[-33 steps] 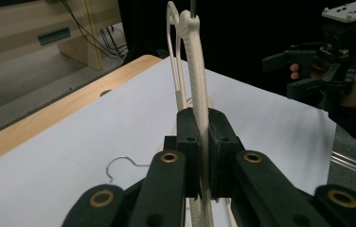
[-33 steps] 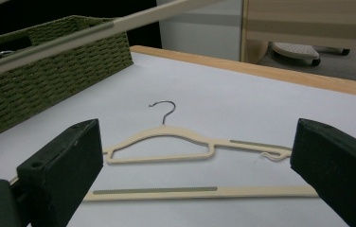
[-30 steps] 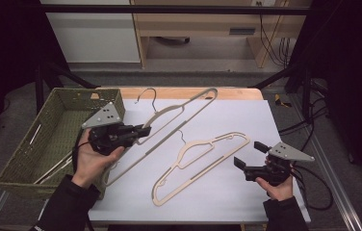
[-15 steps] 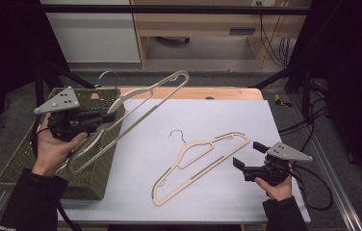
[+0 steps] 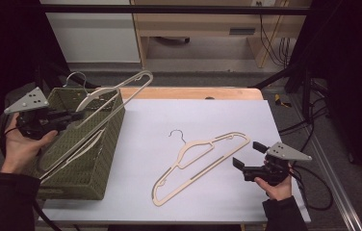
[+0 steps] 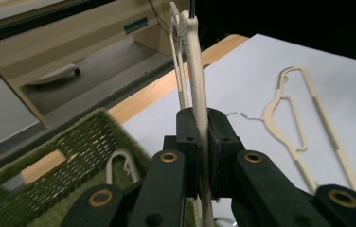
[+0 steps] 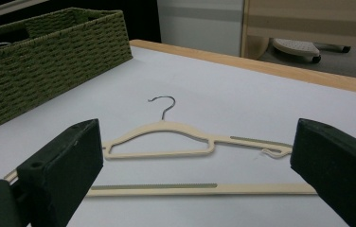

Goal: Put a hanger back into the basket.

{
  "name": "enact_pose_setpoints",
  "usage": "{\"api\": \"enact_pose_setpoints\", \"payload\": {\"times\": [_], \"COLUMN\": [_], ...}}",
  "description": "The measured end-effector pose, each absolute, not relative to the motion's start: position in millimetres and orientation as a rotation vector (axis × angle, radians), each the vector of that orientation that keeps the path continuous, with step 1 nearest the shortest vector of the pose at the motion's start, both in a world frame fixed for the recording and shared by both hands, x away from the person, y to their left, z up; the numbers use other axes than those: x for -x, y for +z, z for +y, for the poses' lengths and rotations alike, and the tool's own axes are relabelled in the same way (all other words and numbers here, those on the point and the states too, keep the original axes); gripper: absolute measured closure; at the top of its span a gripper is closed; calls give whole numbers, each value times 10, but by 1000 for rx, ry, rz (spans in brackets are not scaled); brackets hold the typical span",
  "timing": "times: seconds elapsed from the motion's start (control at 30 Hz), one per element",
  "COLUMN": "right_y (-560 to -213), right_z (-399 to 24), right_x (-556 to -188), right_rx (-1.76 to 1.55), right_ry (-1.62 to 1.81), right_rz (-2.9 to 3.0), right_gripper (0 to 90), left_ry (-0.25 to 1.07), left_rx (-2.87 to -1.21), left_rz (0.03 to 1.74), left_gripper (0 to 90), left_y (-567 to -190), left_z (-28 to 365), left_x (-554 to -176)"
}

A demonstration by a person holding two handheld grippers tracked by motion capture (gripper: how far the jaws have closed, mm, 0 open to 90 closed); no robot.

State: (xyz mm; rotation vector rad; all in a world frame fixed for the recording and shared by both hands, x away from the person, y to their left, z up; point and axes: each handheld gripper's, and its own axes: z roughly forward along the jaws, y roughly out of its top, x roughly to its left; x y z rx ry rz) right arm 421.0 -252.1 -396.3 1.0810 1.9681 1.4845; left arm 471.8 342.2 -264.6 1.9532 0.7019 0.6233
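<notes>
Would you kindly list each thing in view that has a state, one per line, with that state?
Left tongs: shut on the held hanger.
Held hanger: lifted, tilted over the basket, hook at the basket's far side.
Right tongs: open, nothing between them, facing the flat hanger.
Flat hanger: lying flat on the white table surface, untouched.
Basket: upright on the table's left; at least one more hanger lies inside.
</notes>
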Motion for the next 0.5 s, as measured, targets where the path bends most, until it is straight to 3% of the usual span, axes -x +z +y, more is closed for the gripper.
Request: {"api": "enact_pose_setpoints", "payload": {"times": [0.5], "right_y": [-3969], "right_z": [-2515], "right_x": [-4215], "right_rx": [-1077], "right_ry": [1477], "right_rz": [1979], "right_gripper": [39], "left_ry": [693], "left_rx": [-1969], "left_rz": [838], "left_gripper": [847], "left_y": [-2964], "left_z": [4107], "left_x": [-4776]}}
